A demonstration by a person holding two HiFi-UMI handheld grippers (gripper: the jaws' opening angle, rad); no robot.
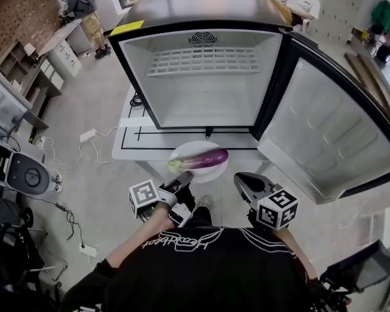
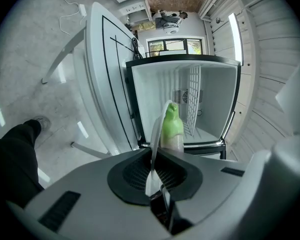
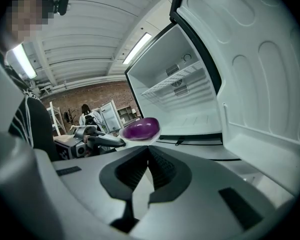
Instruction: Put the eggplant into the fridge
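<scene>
A purple eggplant (image 1: 205, 158) with a green stem end (image 2: 172, 126) lies on a white plate (image 1: 195, 148), which hangs in front of the open, empty fridge (image 1: 201, 90). My left gripper (image 1: 184, 176) is shut on the plate's near rim (image 2: 155, 134), which shows as a thin white edge between the pads. My right gripper (image 1: 239, 177) sits just right of the plate with its jaws shut and nothing between them. In the right gripper view the eggplant (image 3: 140, 128) lies a little ahead of the right gripper (image 3: 147, 151), and the left gripper (image 3: 107, 140) reaches it from the left.
The fridge stands on a white table (image 1: 127, 145) marked with black lines. Its door (image 1: 325, 135) swings wide open to the right. A wire shelf (image 1: 201, 60) spans the upper interior. Cables and a power strip (image 1: 88, 135) lie on the floor at left. People stand at the back.
</scene>
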